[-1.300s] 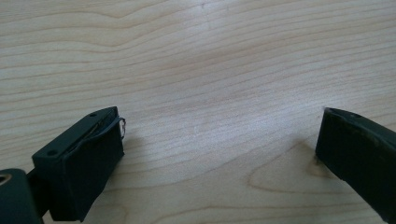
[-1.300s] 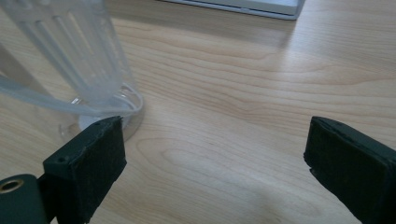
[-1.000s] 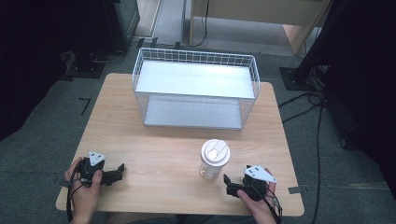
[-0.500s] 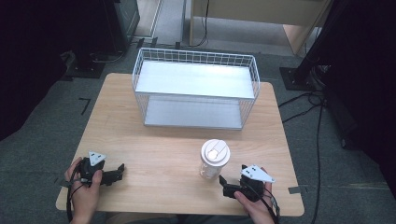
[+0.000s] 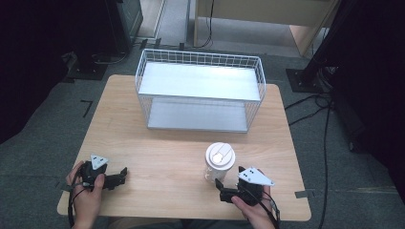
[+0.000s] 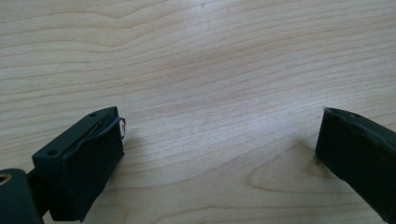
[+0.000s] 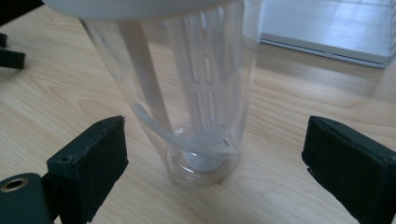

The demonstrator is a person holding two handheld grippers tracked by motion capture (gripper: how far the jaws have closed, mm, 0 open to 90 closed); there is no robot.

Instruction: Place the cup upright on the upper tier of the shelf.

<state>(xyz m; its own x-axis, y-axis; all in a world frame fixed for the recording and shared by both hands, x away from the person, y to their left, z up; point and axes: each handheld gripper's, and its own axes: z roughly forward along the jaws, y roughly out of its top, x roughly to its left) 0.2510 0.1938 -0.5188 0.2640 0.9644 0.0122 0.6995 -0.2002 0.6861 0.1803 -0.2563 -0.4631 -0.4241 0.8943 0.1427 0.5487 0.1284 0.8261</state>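
One clear bottle (image 5: 218, 163) with a white lid stands upright on the table (image 5: 162, 157), long axis straight up, lid facing the ceiling, in the near right part of the wood. In the right gripper view the bottle (image 7: 187, 93) shows a slotted white insert and a curved strip running down inside it, its round base flat on the table (image 7: 289, 116).

Change from a second ago: the right tongs (image 5: 220, 186) have slid in toward the bottle and now sit just beside its base on the near side, where earlier they lay a little further right and apart from it. The bottle itself has not shifted. The right hand (image 5: 253, 205) grips the tool from below.

In the right gripper view the right tongs (image 7: 212, 163) are spread wide, one black jaw on each side of the bottle's lower part, neither touching it.

Over at the near left corner, the left hand (image 5: 86, 193) holds the left tongs (image 5: 122, 174), in the same spot as before, low over the table, pointing right. The left tongs (image 6: 219, 144) are spread wide too, with bare wood (image 6: 210, 70) between the jaws.

Count: one bottle, two tongs, two hands, and one white wire basket (image 5: 200, 59) at the far side of the table, well apart from the bottle, with a pale liner on its floor.
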